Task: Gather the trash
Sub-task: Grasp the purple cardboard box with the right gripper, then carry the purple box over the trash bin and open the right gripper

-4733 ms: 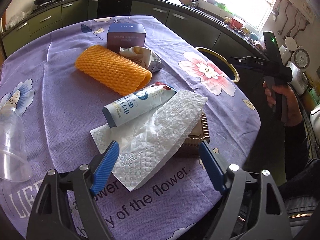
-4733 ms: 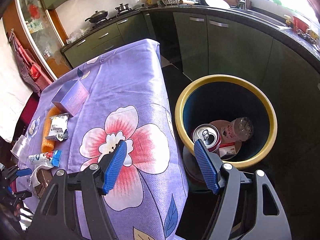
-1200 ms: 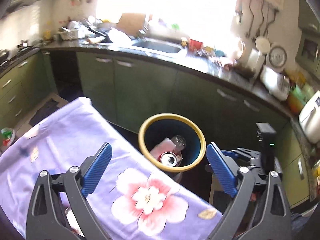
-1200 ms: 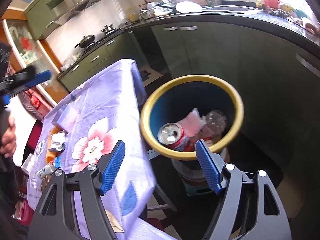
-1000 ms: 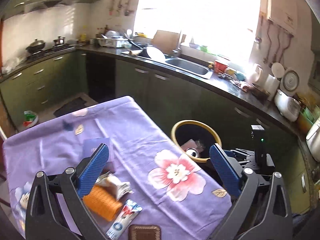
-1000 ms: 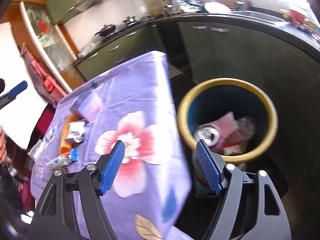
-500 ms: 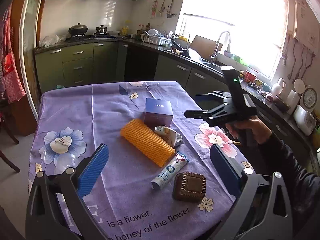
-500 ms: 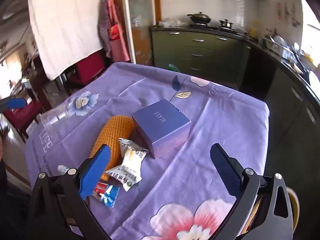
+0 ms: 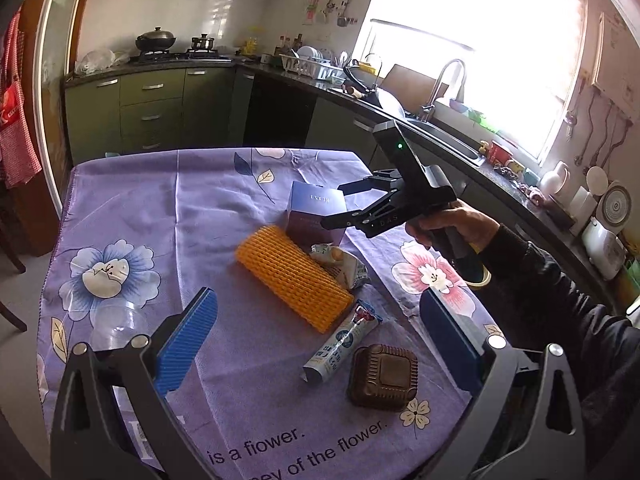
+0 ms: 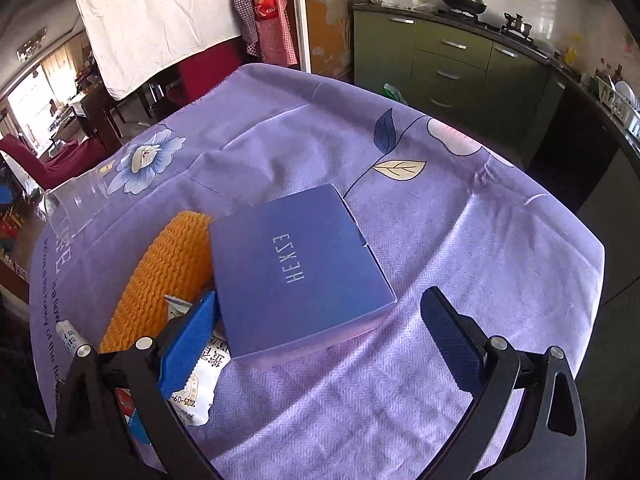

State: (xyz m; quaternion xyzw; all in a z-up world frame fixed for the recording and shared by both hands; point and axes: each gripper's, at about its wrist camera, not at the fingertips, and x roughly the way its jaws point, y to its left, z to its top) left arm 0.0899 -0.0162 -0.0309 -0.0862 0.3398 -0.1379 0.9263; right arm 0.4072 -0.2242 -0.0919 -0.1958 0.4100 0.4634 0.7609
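Observation:
A purple box [image 10: 298,268] stands on the purple flowered tablecloth [image 10: 460,216]; it also shows in the left wrist view [image 9: 316,216]. My right gripper [image 10: 320,338] is open, its jaws on either side of the box just above it; the left wrist view shows it [image 9: 340,204] there. Beside the box lie an orange foam net [image 9: 292,278], a white snack wrapper [image 9: 342,264], a blue-white wrapper [image 9: 342,346] and a brown plastic tray [image 9: 382,376]. My left gripper [image 9: 320,344] is open and empty, high above the table's near side.
A clear plastic cup [image 10: 74,202] lies on the table's left side. The yellow bin rim [image 9: 478,278] peeks out behind the right hand. Green kitchen cabinets [image 9: 160,108] and a counter with a sink run behind. Red chairs [image 10: 52,160] stand beyond the table.
The tissue has gone from the table into the bin. Both grippers swung from the bin back to the table. My right gripper has closed in on the purple box.

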